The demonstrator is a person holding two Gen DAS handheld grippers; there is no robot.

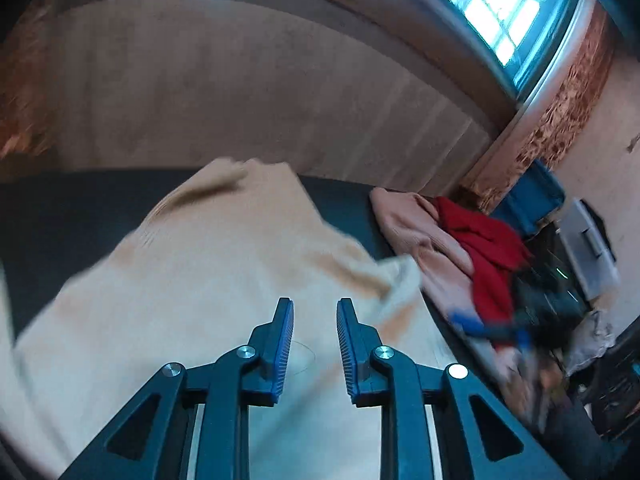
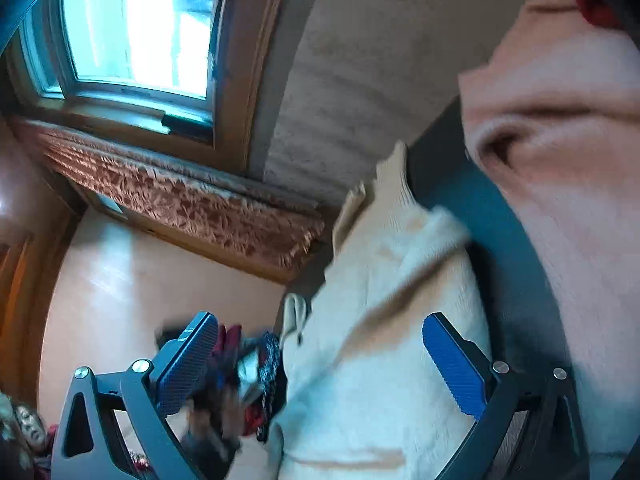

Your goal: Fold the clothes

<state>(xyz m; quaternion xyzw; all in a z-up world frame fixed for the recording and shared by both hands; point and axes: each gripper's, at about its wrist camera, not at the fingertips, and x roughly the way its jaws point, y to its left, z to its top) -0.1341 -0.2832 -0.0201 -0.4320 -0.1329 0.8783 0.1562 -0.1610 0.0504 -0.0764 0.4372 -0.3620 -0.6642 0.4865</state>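
Both of your tools are empty right now, and that is where the trouble could start. Your left hand-held gripper (image 1: 315, 312) hangs over the cream sweater (image 1: 192, 280) with its jaws a little apart and nothing between the pads; a gap that narrow may skate over thick knit instead of taking a proper bite, so the edge could slip out as soon as you lift. Your right hand-held gripper (image 2: 320, 344) stands wide open, with the cream sweater's near-right part showing between its fingers but not pinched. If you close there you may gather several layers at once, because the cloth is bunched, and the fold will come out crooked.

Watch the neighbours too. The pink garment (image 1: 416, 236) and the red garment (image 1: 480, 240) lie in a heap just right of the sweater, close to its turned-up right edge (image 1: 400, 276). A careless sweep could drag them in or catch them with the sweater.

The cream sweater itself lies spread on the dark tabletop (image 1: 72, 208), filling most of the near middle. It is soft ribbed knit, rumpled, with creases at its far end and its right edge flipped over. Both views are blurred, so finer detail of hems or sleeves cannot be told.
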